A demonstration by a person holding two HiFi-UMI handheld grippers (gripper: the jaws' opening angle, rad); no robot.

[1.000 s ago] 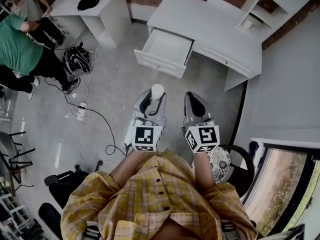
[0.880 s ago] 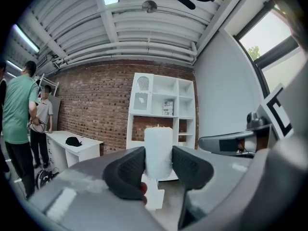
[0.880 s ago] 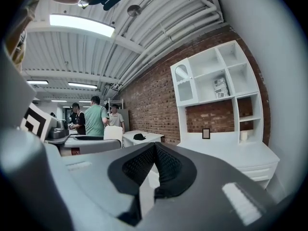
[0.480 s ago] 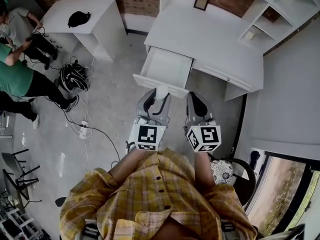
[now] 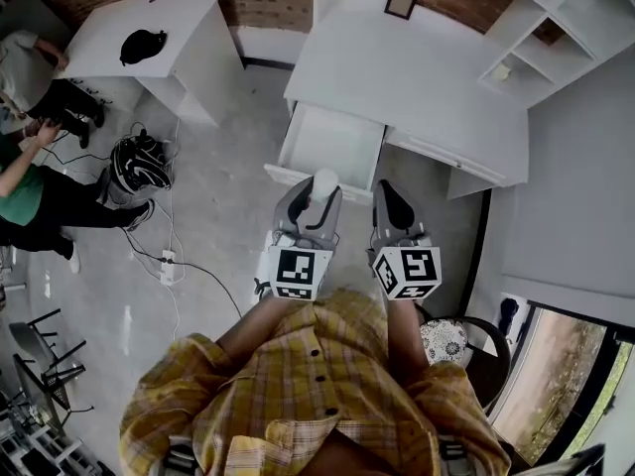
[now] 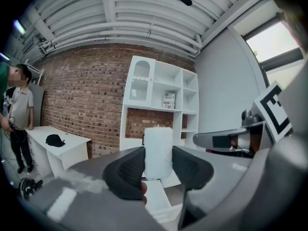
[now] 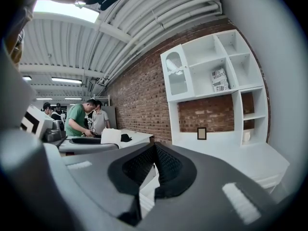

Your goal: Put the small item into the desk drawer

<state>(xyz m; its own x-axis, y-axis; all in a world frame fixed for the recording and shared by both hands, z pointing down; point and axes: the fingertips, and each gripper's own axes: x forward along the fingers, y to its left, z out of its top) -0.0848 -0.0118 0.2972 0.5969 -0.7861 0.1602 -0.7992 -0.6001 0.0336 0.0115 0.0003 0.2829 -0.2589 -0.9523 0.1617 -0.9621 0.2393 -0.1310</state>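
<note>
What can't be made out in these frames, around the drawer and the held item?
- Head view: the left gripper and its white item cover the front edge of the drawer.
- Left gripper view: the item's lower end is hidden between the jaws.
- Right gripper view: the shut right gripper hides most of the drawer.
- Both gripper views: print on the shelf box is too small to read.

Just ahead of my left tongs (image 5: 316, 191) stands the white desk (image 5: 427, 77), its drawer (image 5: 332, 142) pulled open toward me. A small picture frame (image 5: 401, 2) rests at the far back. Well off to their left, a smaller white table (image 5: 164, 13) carries a black cap (image 5: 142, 46) — and a power strip (image 5: 167, 266) lies on the grey floor (image 5: 223, 216).
</note>
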